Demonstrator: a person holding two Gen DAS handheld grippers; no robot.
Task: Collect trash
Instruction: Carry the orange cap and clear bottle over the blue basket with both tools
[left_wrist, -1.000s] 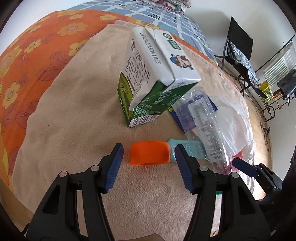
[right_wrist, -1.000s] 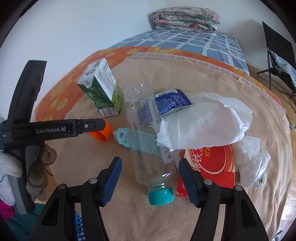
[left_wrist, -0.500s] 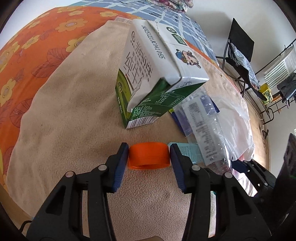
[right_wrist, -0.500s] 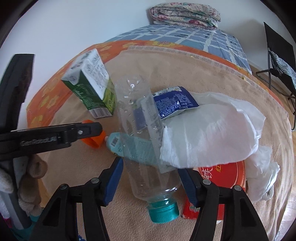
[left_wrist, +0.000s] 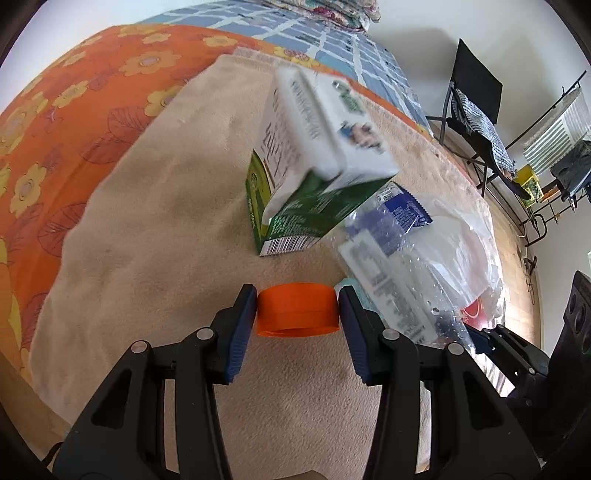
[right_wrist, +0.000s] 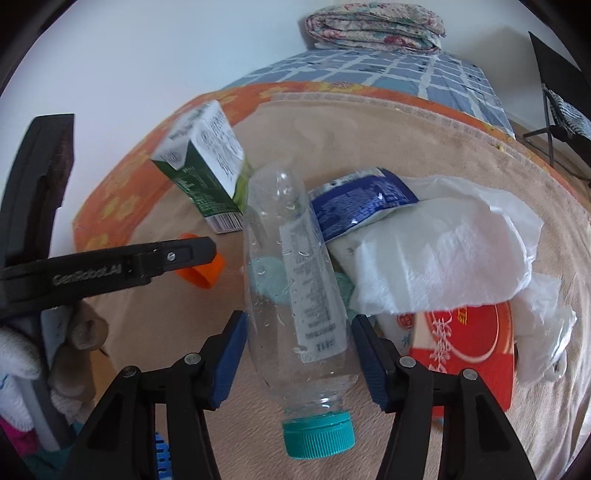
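Note:
My left gripper (left_wrist: 297, 308) is shut on an orange cap (left_wrist: 297, 310) that sits on the beige blanket (left_wrist: 155, 229); the cap also shows in the right wrist view (right_wrist: 201, 271). My right gripper (right_wrist: 298, 332) is open, with its pads on either side of a clear plastic bottle (right_wrist: 295, 280) with a teal cap (right_wrist: 318, 434). A green and white milk carton (left_wrist: 314, 162) stands behind the orange cap. A blue wrapper (right_wrist: 356, 205), white tissue (right_wrist: 443, 254) and a red box (right_wrist: 469, 343) lie by the bottle.
An orange flowered sheet (left_wrist: 66, 96) and a blue checked bedspread (right_wrist: 388, 70) cover the bed around the blanket. A folded quilt (right_wrist: 373, 27) lies at the wall. A black chair (left_wrist: 476, 110) and a drying rack (left_wrist: 554, 122) stand on the floor to the right.
My left gripper moved forward and closed on the orange cap. My right gripper moved forward so that the clear bottle now lies between its pads.

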